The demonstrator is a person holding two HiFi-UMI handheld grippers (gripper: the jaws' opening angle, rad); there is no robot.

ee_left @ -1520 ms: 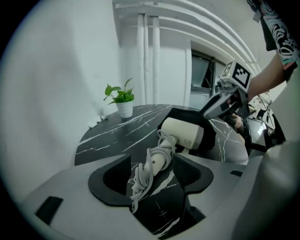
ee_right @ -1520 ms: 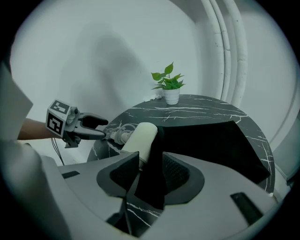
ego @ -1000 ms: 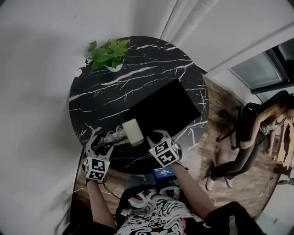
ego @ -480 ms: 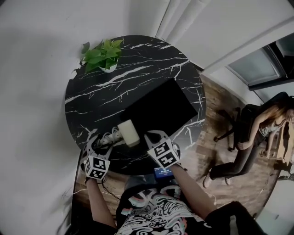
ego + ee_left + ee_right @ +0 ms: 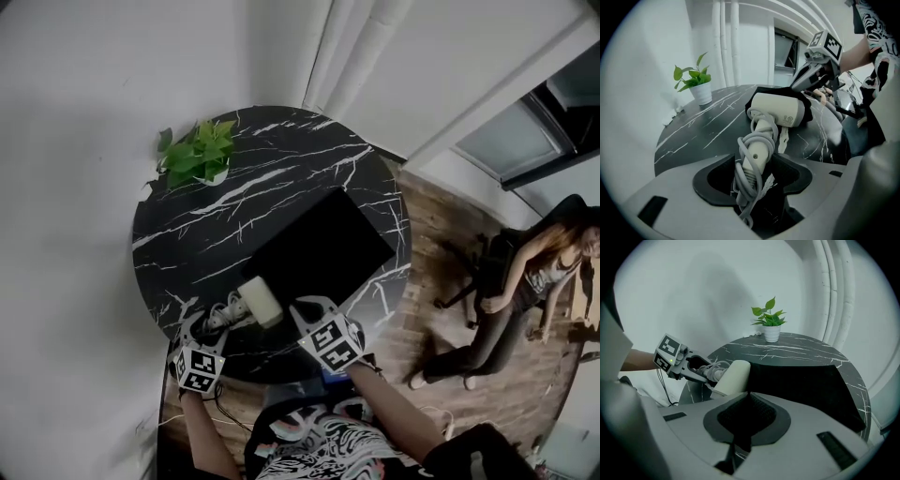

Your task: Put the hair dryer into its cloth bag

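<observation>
Head view: on the near edge of a round black marble table (image 5: 187, 234), the cream plastic hair dryer (image 5: 260, 302) lies with its barrel along the near edge of the flat black cloth bag (image 5: 323, 248). The left gripper (image 5: 204, 323) comes in from the handle side. The right gripper (image 5: 307, 309) sits at the barrel's other end, right on the bag's corner. A green potted plant (image 5: 192, 159) stands well apart at the far rim.

Left gripper view: the jaws are clamped on the dryer's handle, with the grey cord (image 5: 754, 140) looped round it and trailing down between them. The handle runs straight away from this claw. The barrel lies crosswise at its far end, and black cloth rises just behind it.

Right gripper view: the jaws are pressed together, on the bag's near edge by the look of it, since black cloth starts right at the tips. The dryer is just left of them.

Here's what counts: the barrel's long axis points at the right claw's pinch, and the bag spreads beyond. The left claw carries the dryer, so it likely has to swing the barrel round into whatever opening the right one lifts. The mouth itself I can't make out.
</observation>
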